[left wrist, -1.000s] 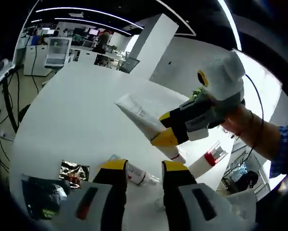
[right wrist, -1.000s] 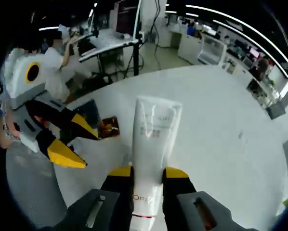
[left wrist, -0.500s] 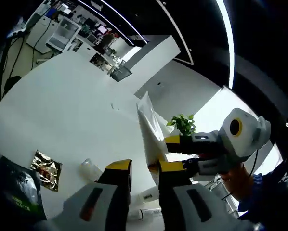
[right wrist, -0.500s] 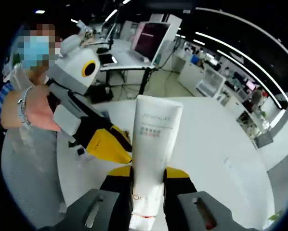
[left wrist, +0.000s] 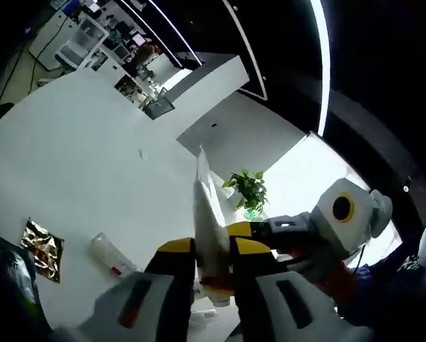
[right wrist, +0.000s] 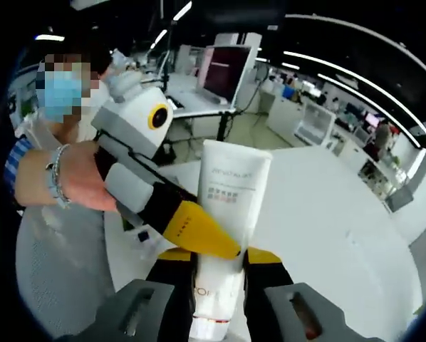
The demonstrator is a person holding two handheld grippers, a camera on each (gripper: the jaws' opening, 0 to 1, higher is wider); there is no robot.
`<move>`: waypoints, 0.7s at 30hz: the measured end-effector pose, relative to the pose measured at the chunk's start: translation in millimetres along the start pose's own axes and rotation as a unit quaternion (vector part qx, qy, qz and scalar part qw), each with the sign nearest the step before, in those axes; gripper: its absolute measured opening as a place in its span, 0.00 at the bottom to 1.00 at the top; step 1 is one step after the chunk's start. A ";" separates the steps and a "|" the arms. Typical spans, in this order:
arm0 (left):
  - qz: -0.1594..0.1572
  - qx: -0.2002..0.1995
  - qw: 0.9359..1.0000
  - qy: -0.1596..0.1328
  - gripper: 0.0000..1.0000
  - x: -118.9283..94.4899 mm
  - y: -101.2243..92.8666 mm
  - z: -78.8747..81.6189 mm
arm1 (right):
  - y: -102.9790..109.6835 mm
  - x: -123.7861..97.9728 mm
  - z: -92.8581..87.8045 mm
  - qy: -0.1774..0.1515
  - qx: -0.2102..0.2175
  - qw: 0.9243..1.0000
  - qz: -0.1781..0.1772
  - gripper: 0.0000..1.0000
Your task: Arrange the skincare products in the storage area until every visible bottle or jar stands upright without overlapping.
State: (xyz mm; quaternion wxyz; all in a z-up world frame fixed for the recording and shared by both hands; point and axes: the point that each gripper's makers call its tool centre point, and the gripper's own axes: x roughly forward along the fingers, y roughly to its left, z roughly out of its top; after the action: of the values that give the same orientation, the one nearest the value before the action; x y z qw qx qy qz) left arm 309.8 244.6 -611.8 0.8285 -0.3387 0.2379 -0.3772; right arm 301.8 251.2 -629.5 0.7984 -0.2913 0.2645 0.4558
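A white squeeze tube (right wrist: pixel 228 203) stands upright, cap end down, with my right gripper (right wrist: pixel 220 258) shut on its lower end. In the left gripper view the same tube (left wrist: pixel 204 214) shows edge-on and fills the gap of my left gripper (left wrist: pixel 213 251), touching both yellow jaws. My left gripper (right wrist: pixel 199 229) comes in from the left, one yellow jaw lying across the front of the tube and the other hidden behind it. My right gripper (left wrist: pixel 288 235) reaches in from the right. A small clear bottle (left wrist: pixel 110 254) lies on its side on the white table (left wrist: pixel 78 157).
A shiny foil sachet (left wrist: pixel 39 241) lies flat at the left, a dark packet (left wrist: pixel 6 285) beside it. A potted plant (left wrist: pixel 247 189) stands past the table's far edge. A person's hand (right wrist: pixel 63 182) holds the left gripper. Desks and monitors stand behind.
The two grippers have come together. The tube, just beyond my left jaws half a second ago, now sits between them. One left jaw now crosses the tube's front.
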 end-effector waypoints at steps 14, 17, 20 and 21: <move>0.026 0.175 0.984 0.011 0.08 -3.4 -9.9 1.1 | -23.1 -38.2 5.9 -0.084 -0.031 0.996 0.031 0.27; 0.016 0.171 0.985 -0.002 0.08 -2.6 -11.4 0.8 | -37.4 -48.6 9.6 -0.092 -0.017 0.995 0.039 0.26; 0.021 0.184 0.983 0.016 0.08 -3.5 -12.0 -3.9 | -42.7 -57.9 18.4 -0.110 -0.016 0.993 0.040 0.27; 0.024 0.214 0.976 0.018 0.08 -4.2 -13.8 -2.5 | -43.2 -60.7 21.0 -0.117 -0.018 0.992 0.039 0.28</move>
State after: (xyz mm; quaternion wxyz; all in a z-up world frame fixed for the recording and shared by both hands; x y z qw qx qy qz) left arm 299.2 240.2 -602.7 0.8863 -0.1410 0.1741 -0.4054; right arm 316.2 213.3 -563.6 0.7999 -0.2397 0.1725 0.5225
